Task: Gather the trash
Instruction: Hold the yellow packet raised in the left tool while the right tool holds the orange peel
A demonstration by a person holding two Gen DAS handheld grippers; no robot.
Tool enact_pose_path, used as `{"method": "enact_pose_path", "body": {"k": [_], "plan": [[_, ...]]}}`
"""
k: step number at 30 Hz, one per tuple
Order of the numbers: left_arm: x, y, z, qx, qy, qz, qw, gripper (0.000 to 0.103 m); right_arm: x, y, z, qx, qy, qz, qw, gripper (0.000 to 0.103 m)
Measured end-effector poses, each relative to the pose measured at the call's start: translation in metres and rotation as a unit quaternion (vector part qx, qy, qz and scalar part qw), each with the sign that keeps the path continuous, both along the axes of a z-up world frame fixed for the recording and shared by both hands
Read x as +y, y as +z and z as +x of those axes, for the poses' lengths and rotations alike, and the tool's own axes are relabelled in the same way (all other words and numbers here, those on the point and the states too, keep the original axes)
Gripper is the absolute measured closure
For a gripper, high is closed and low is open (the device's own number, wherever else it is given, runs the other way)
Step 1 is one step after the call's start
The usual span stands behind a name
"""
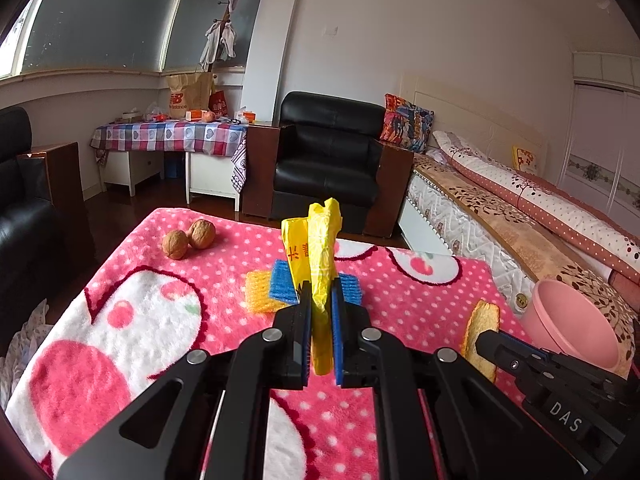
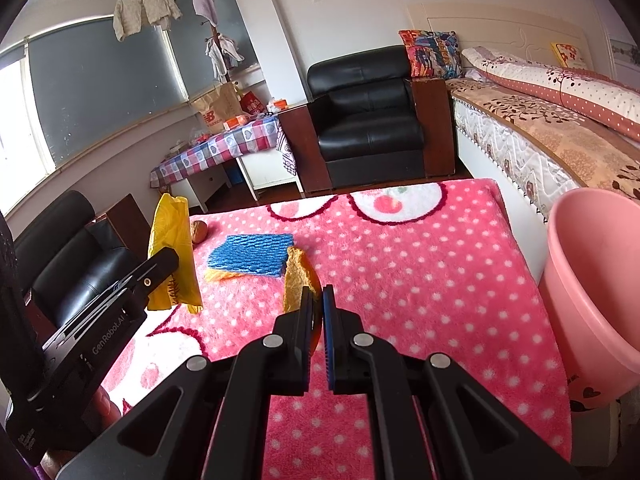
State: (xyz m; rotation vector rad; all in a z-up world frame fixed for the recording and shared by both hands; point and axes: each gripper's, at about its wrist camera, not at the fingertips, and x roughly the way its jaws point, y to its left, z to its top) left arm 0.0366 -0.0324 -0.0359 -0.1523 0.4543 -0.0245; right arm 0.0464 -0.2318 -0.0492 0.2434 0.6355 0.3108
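Note:
My left gripper [image 1: 320, 294] is shut on a crumpled yellow plastic bag [image 1: 316, 248], held upright above the pink dotted tabletop; the bag also shows in the right wrist view [image 2: 172, 248]. My right gripper [image 2: 318, 294] is shut on a piece of orange peel [image 2: 298, 276], which also shows in the left wrist view [image 1: 482, 332]. A blue foam net [image 2: 252, 254] lies on a yellow foam net [image 1: 258, 292] on the table beyond both grippers. A pink plastic bin [image 2: 596, 280] stands at the table's right edge.
Two walnuts [image 1: 188, 238] lie at the table's far left. The pink blanket [image 2: 420, 280] covers the table. A black armchair [image 1: 328, 152] stands beyond it, a bed [image 1: 520, 216] to the right, another black seat [image 2: 68, 256] to the left.

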Motion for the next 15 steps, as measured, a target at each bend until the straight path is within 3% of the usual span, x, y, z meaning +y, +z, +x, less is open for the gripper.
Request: {"method": "enact_pose_path", "body": {"k": [15], "plan": [[-0.0015, -0.0013, 0.0006, 0.001, -0.006, 0.0, 1.0, 0.095, -0.0014, -0.0014, 0.0032, 0.006, -0.005, -0.003, 1.0, 0.098]]}}
